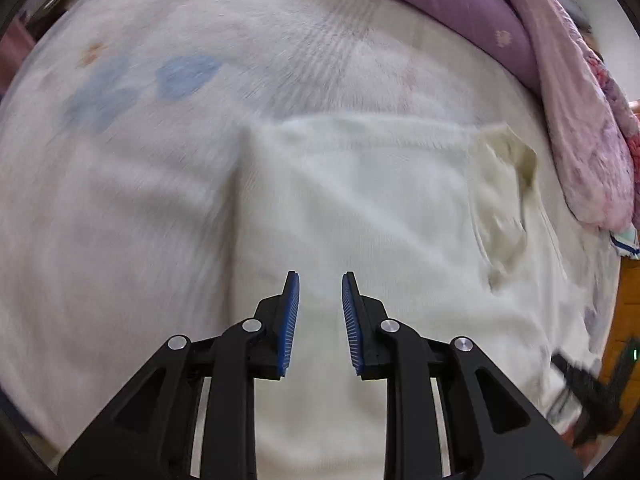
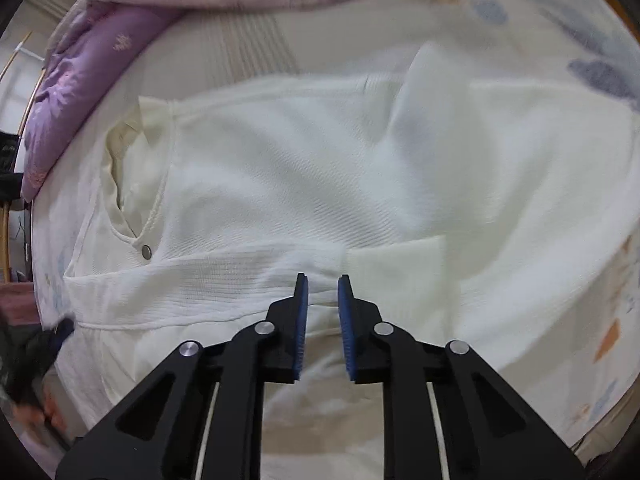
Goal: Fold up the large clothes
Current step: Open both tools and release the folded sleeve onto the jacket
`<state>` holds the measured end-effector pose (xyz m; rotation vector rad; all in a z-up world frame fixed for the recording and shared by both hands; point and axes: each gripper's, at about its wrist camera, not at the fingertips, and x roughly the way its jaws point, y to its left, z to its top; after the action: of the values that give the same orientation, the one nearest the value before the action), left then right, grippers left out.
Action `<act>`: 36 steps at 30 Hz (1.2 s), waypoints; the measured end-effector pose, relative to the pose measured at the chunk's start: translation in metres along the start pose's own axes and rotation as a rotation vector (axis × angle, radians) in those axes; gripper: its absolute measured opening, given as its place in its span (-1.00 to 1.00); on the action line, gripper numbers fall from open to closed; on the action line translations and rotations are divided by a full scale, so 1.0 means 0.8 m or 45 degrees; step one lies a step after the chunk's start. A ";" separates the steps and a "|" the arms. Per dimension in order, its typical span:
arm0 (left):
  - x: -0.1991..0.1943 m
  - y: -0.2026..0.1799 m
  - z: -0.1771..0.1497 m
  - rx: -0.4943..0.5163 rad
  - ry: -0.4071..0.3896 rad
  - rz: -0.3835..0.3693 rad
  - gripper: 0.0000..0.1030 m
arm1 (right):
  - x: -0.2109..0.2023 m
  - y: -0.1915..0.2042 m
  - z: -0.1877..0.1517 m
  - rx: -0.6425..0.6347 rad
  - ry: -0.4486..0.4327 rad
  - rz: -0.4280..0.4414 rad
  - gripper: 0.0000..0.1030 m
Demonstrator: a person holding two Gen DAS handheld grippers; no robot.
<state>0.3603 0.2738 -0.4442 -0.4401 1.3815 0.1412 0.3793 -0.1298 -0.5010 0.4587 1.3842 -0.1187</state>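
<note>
A large cream-white garment [image 1: 360, 200] lies spread on the bed, its neck opening [image 1: 506, 184] toward the right in the left wrist view. In the right wrist view the same garment [image 2: 280, 168] fills the middle. Its neck opening [image 2: 120, 152] is at the left, with a metal snap [image 2: 146, 251] below it and a folded band of cloth [image 2: 224, 280] crossing in front. My left gripper [image 1: 321, 276] hangs above the garment's lower part, open by a narrow gap with nothing between the pads. My right gripper [image 2: 323, 278] hovers over the folded band, also narrowly open and empty.
The bed sheet [image 1: 160, 80] is pale with blue and orange flowers. A purple quilt [image 1: 460, 4] and a pink floral blanket [image 1: 580, 120] are piled along the far side. A wooden bed edge [image 1: 628, 300] shows at right. A dark blurred shape with a hand [image 2: 32, 360] is at lower left.
</note>
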 end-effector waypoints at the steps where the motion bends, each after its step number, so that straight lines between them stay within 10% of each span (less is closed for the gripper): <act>1: 0.033 -0.004 0.015 0.029 0.034 0.033 -0.56 | 0.014 0.001 -0.006 -0.019 0.034 -0.020 -0.78; 6: 0.042 0.002 0.010 0.053 0.063 0.033 -0.57 | 0.040 -0.017 -0.043 0.097 0.068 -0.021 -0.85; 15: 0.028 0.067 -0.170 0.048 0.194 0.011 -0.64 | 0.049 -0.008 -0.124 0.025 0.101 -0.079 -0.85; 25: -0.042 0.038 -0.146 0.099 0.156 0.106 -0.62 | -0.013 0.044 -0.117 0.027 0.212 -0.167 -0.77; 29: -0.093 0.021 -0.149 0.130 0.163 0.129 -0.62 | -0.078 0.060 -0.137 -0.024 0.155 -0.112 0.04; 32: -0.140 -0.003 -0.160 0.151 0.113 0.140 0.15 | -0.150 0.066 -0.161 -0.120 0.021 -0.083 0.27; 36: -0.217 -0.048 -0.191 0.203 0.010 0.109 0.42 | -0.219 0.071 -0.169 -0.206 -0.062 -0.107 0.45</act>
<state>0.1999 0.2077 -0.2860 -0.2492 1.4080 0.0985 0.2409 -0.0591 -0.3338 0.2616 1.3534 -0.0848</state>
